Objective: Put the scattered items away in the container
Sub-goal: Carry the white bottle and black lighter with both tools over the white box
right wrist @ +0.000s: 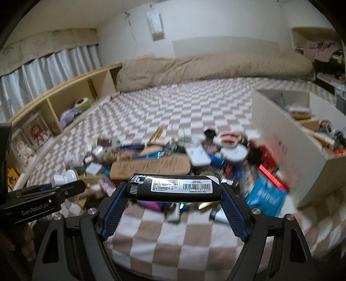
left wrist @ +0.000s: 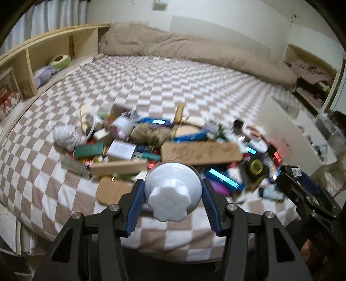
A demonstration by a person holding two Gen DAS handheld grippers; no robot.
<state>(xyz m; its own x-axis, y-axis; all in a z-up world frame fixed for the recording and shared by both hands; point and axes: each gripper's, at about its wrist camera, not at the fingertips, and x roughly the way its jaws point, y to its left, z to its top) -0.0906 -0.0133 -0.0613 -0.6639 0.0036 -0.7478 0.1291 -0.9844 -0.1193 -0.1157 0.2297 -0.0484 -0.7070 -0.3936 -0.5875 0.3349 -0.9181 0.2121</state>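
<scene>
Held: our left gripper clamps a white knobbed bottle; our right gripper pinches a black lighter endwise. White container, at right on the checked bed, partly stocked; large scattered pile remains, we judge.

You're over a bed with checkered beige-white cover, tan duvet bunched along the white wall. Wooden cubby shelf on left, curtained window above it.
</scene>
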